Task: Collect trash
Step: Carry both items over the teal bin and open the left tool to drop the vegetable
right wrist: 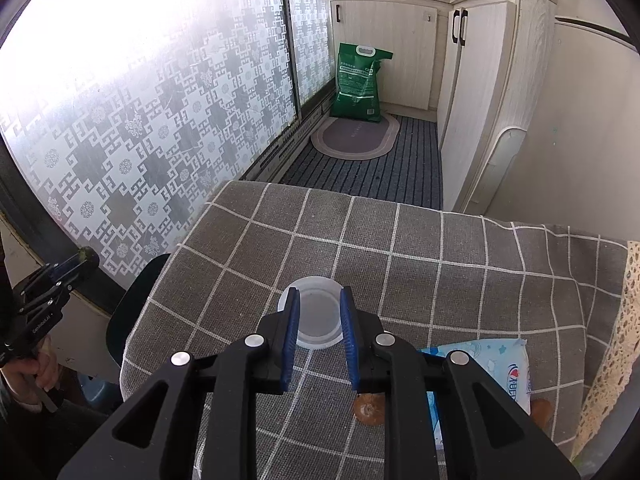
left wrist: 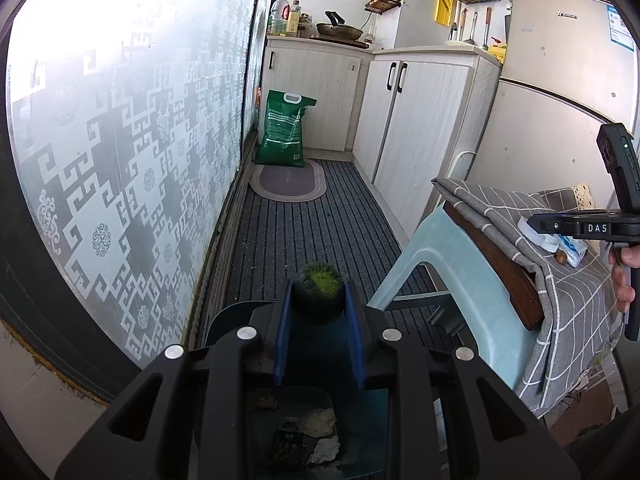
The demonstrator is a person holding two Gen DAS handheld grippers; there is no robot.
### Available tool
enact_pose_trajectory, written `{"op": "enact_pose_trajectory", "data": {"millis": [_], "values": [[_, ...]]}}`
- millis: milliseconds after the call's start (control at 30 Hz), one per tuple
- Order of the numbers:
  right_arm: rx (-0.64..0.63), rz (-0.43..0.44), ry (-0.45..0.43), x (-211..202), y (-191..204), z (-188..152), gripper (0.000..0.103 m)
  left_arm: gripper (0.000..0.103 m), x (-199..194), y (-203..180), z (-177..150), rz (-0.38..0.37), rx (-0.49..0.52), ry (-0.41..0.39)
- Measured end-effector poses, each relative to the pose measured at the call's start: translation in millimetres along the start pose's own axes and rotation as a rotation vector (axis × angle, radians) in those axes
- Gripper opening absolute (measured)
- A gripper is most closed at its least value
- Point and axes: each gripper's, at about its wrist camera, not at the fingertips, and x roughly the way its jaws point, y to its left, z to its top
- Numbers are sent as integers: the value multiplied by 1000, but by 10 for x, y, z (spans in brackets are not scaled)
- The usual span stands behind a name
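Observation:
A round dark-green fuzzy lump (left wrist: 318, 298) is pinched between the blue pads of my left gripper (left wrist: 319, 286), which is shut on it. Right below it stands a dark bin (left wrist: 228, 310) with crumpled paper and wrappers (left wrist: 316, 424) inside. In the right wrist view my right gripper (right wrist: 320, 290) hangs open just over a white round lid (right wrist: 318, 316) that lies flat on the grey checked tablecloth (right wrist: 400, 248); the pads do not press on the lid. A blue tissue pack (right wrist: 492, 368) and brown shell pieces (right wrist: 370, 408) lie beside it.
A pale blue plastic stool (left wrist: 460, 272) stands against the table, to the right of the bin. A patterned glass door (left wrist: 120, 160) runs along the left. Farther back are a green sack (left wrist: 284, 128), an oval mat (left wrist: 286, 180), white cupboards (left wrist: 404, 120) and a fridge (left wrist: 560, 100).

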Motion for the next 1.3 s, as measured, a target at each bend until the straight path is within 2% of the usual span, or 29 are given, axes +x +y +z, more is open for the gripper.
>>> {"op": "enact_pose_trajectory", "data": {"millis": [233,433,800,1067,1233,1300], "values": [[-13,33,-14,-63,124,-8,20,28,-15,-16,-39,0,4,5],[-35,69,-28,-127,286,21,20,28,84,28,-97,18,-6,48],[-123,165,-41,-237,856,95,20,28,230,163,-297,48,-19,131],[-180,216,-9,-96,1286,92,20,28,374,244,-450,51,-25,216],[-208,236,30,58,1530,44,20,28,468,306,-542,-1,-67,268],[-213,249,46,125,1618,22,20,28,503,317,-582,8,-64,283]]}}
